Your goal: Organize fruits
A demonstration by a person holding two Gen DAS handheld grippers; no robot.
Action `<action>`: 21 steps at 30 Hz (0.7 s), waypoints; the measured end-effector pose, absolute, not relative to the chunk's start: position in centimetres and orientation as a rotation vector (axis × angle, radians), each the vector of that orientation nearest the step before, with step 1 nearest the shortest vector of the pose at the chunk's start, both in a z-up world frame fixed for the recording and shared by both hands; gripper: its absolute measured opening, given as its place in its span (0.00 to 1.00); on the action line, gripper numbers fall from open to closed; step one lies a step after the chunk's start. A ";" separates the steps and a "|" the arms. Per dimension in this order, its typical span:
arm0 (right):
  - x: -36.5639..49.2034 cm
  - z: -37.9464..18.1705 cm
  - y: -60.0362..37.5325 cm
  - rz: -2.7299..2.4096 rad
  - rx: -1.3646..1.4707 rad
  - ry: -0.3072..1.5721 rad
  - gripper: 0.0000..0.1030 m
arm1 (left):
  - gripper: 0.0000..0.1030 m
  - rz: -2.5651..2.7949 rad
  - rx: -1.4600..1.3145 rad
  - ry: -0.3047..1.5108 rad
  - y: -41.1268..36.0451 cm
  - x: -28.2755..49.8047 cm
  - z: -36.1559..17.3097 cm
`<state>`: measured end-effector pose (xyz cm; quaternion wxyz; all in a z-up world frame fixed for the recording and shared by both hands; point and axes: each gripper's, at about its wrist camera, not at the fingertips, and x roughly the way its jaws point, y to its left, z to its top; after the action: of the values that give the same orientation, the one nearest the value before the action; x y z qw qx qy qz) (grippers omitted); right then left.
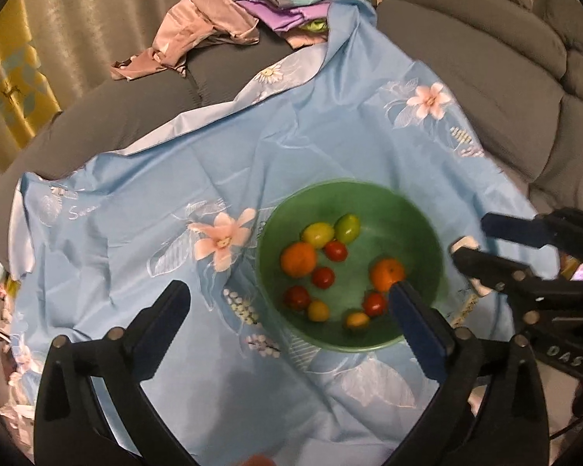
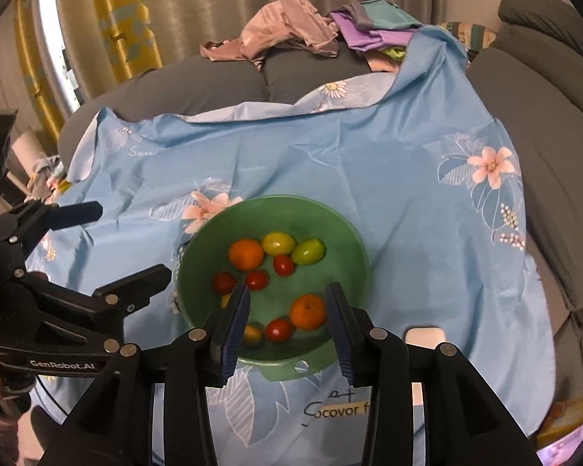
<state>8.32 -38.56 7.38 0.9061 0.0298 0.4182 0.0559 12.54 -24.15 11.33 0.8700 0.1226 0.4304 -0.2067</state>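
Fruit all in green bowl [image 2: 353, 233] on blue flowered cloth [image 2: 388, 155] over couch.

Right tongs [image 2: 287, 310] spread, empty, hanging over near orange [image 2: 308, 311].

Left tongs [image 1: 287, 303] spread wide, empty, beside bowl rim.

Oranges probably firm, light; grab across middle. Little tomatoes [image 2: 279, 329] look slick, squishy, roll-prone, so gentle pinch.

Cloth soft, wrinkly; bowl could tip. Plenty of open cloth behind and right.

The bowl [image 2: 276, 229] sits on the cloth [image 2: 388, 178] directly ahead of the right gripper [image 2: 287, 310], whose spread jaws frame its near side. In the left view it lies ahead and right of the left gripper [image 1: 287, 295], under the right jaw. The fruits [image 2: 280, 272] lie inside. The clothes pile [image 2: 303, 27] lies far beyond both.
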 end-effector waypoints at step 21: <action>7.7 10.4 -39.2 0.118 0.064 0.831 0.40 | 0.99 -0.394 0.290 0.853 -24.5 12.2 14.4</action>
<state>7.68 -39.17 10.39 0.9128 0.0312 0.4032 0.0574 12.18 -24.53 14.44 0.8816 0.1392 0.4094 -0.1890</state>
